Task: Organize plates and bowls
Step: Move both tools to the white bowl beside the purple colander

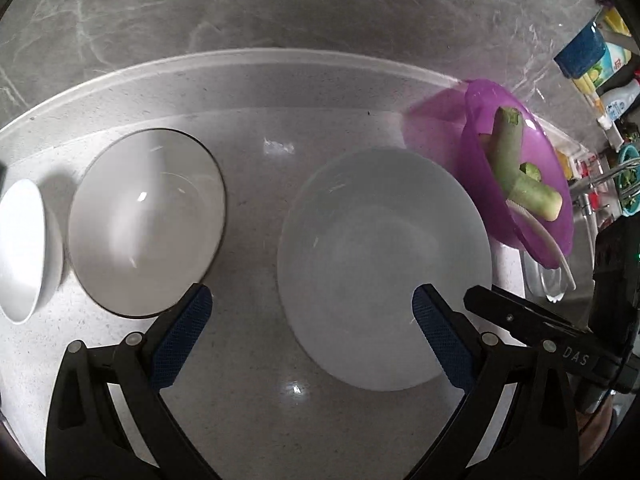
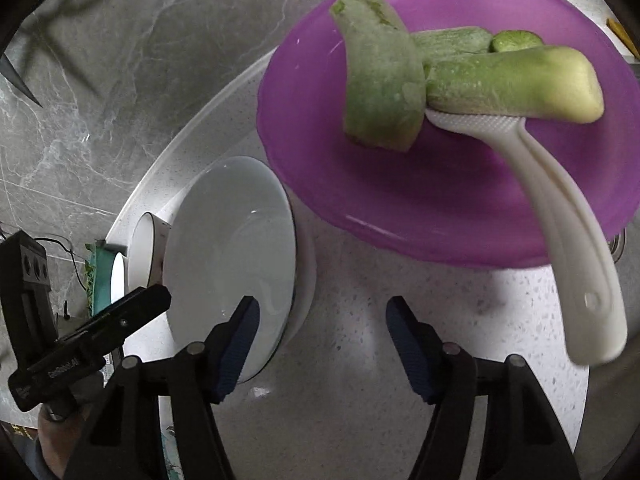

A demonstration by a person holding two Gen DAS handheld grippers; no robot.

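Both claws, left gripper [image 1: 312, 312] and right gripper [image 2: 322, 334], gaped wide and empty; the white plate [image 1: 384, 268] at centre frame probably wanted a rim pinch.

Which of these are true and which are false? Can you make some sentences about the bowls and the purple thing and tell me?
1. The purple bowl holds green vegetable pieces. True.
2. The left gripper is squeezing the white plate. False: its jaws are wide open and hold nothing.
3. A white paddle lies in the purple bowl, under a vegetable piece. True.
4. The dark-rimmed bowl is full of soup. False: it is empty.
5. The right gripper is open. True.
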